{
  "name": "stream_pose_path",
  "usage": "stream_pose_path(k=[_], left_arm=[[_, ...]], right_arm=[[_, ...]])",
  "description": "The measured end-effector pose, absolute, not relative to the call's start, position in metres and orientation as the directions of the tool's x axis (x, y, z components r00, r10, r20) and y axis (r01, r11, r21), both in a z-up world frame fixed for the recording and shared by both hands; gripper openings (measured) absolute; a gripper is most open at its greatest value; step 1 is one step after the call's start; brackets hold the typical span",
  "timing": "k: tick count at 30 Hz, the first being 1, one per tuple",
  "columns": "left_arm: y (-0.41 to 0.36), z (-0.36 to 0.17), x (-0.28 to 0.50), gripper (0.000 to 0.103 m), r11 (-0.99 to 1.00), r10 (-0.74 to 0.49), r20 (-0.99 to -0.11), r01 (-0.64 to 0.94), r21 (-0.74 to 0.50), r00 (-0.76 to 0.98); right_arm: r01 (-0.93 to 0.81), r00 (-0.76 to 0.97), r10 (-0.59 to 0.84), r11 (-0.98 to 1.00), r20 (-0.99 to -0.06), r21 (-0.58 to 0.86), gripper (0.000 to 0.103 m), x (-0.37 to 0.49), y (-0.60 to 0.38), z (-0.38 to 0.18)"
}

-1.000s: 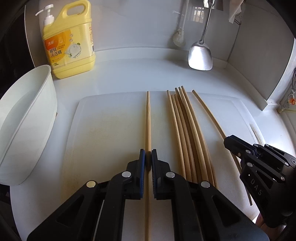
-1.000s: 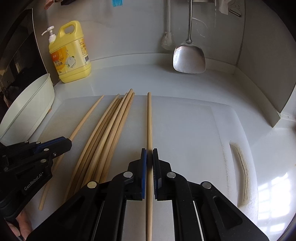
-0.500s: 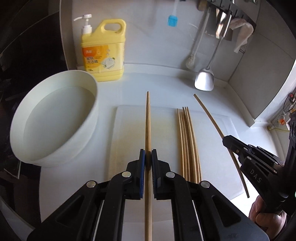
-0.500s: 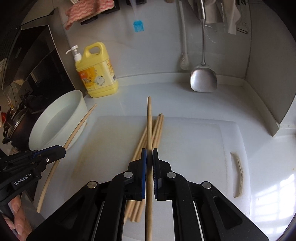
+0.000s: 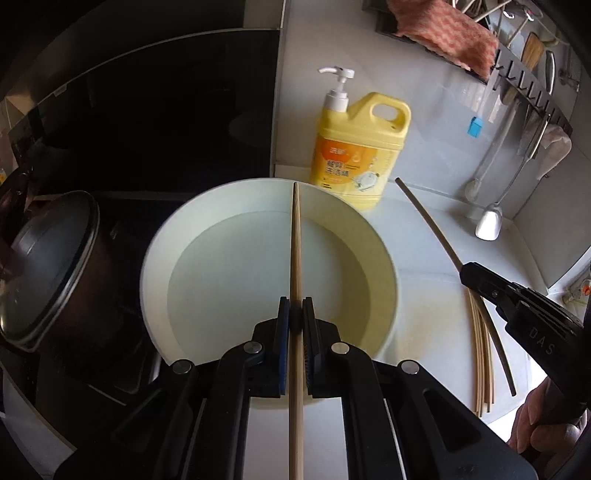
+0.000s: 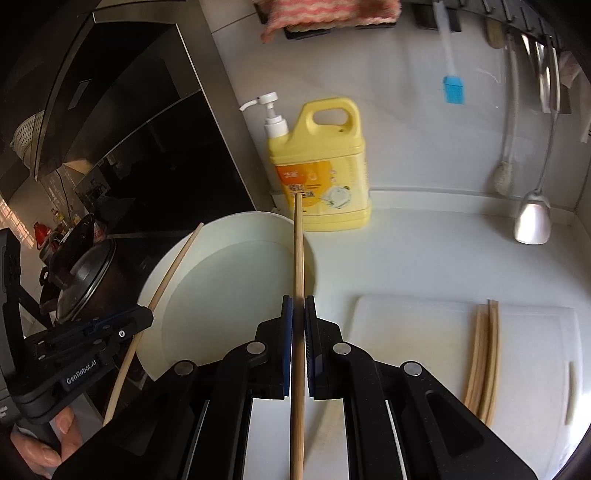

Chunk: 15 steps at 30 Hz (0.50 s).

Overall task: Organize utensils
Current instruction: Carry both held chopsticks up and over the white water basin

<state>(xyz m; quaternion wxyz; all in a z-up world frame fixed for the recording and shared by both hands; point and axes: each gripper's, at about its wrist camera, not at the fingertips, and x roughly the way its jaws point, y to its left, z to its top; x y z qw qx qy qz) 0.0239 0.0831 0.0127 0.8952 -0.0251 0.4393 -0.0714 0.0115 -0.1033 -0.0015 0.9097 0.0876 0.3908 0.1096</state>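
Note:
My left gripper is shut on a wooden chopstick and holds it above the white basin, which has water in it. My right gripper is shut on another chopstick, whose tip reaches over the basin's right rim. The right gripper also shows in the left wrist view with its chopstick. The left gripper shows in the right wrist view with its chopstick. Several chopsticks lie on the white cutting board.
A yellow dish soap bottle stands behind the basin. A dark lidded pot sits on the stove at the left. A metal spatula, a blue brush and a pink cloth hang on the back wall.
Both grippers lifted their chopsticks off the cutting board and swung up and left; they now hang over the basin. The bundle of chopsticks stayed on the board.

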Motion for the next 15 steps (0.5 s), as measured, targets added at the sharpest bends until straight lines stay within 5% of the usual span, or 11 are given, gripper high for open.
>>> stream_pose_path(k=[15], left_arm=[[0.129, -0.047, 0.1, 0.008, 0.982, -0.188, -0.833, 0.126, -0.143, 0.521]], right_arm=[[-0.058, 0.556, 0.271, 0.956, -0.786, 0.289, 0.006, 0.1, -0.01, -0.062]])
